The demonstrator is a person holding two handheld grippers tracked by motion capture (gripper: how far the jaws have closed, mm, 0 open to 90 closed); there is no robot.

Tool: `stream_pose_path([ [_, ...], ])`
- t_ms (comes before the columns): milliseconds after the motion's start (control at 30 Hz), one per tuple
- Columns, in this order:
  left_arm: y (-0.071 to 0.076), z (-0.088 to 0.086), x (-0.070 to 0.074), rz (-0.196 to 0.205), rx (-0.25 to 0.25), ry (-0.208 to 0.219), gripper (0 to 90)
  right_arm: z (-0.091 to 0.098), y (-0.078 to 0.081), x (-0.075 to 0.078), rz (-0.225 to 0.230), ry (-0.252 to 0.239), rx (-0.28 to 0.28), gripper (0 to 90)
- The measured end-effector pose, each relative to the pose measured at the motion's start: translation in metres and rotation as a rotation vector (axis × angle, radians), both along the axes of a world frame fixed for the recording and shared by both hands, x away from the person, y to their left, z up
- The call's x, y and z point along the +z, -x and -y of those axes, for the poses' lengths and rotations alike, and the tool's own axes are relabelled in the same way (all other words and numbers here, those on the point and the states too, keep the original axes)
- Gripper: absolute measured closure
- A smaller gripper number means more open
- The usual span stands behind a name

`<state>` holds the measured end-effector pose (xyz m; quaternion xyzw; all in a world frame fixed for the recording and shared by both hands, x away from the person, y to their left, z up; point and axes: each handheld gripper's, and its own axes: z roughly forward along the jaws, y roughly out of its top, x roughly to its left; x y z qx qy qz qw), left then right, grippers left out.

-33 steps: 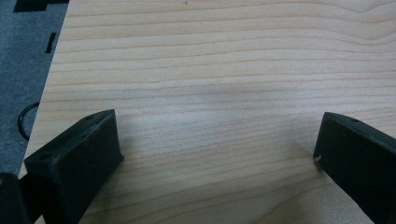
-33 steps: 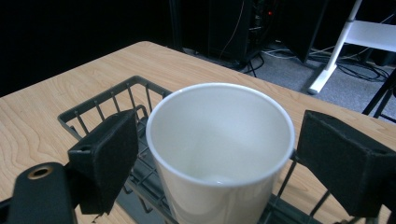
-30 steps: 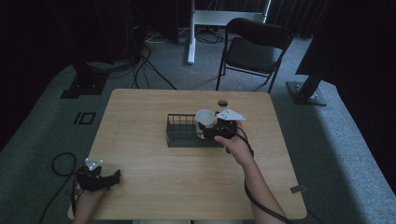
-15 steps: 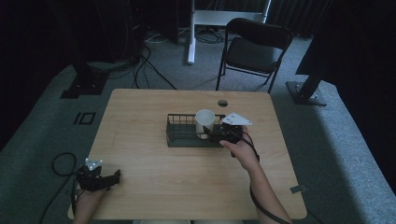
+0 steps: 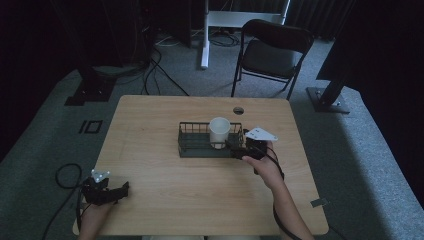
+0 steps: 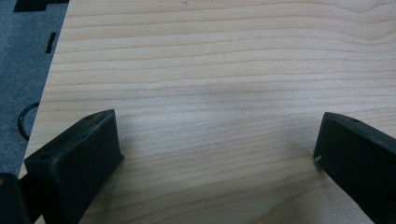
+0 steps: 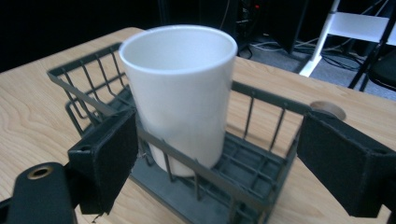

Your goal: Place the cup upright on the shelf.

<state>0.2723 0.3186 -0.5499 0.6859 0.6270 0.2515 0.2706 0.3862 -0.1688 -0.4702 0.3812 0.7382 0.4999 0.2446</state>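
The white cup [image 7: 182, 93] stands upright inside the dark wire basket [image 7: 243, 163], just ahead of the right gripper [image 7: 219, 158] and between the lines of its two jaws. The jaws stand wide apart, wider than the cup, and touch neither it nor anything else that can be seen; the near wall of the basket crosses the space between them. In the right gripper view the cup sits nearer the left jaw than the right one, its base hidden partly behind the basket's wires and its open mouth above the jaw tips.

In the high view the cup [image 5: 219, 132] is in the right part of the basket [image 5: 192, 142], and the right gripper [image 5: 240, 147] lies just beside the basket's right end, pointing toward it, held by the person's right hand [image 5: 261, 167]. The basket rests on the wooden table [image 5: 165, 200], a little past its middle.

Well apart from all this, the left gripper [image 5: 120, 190] lies near the table's near left corner. In the left gripper view its jaws are also spread wide, with bare table [image 6: 210, 93] between and ahead of the left gripper [image 6: 217, 154].

Beyond the table a dark folding chair [image 5: 272, 52] stands on the grey floor.
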Motion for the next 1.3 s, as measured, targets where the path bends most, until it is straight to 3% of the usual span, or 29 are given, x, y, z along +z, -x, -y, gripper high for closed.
stream_pose_path([
  [433, 0.000, 0.000, 0.000, 0.000, 0.001, 0.001, 0.8, 0.015, 0.007, -0.018, -0.038, 0.023, -0.027, 12.7],
  [800, 0.000, 0.000, 0.000, 0.001, 0.000, 0.000, 0.7, 0.029, 0.013, -0.043, -0.096, 0.044, -0.049, 12.7],
  [1300, 0.000, 0.000, 0.000, 0.001, 0.000, 0.000, 0.8, 0.049, 0.017, -0.063, -0.142, 0.077, -0.100, 12.7],
])
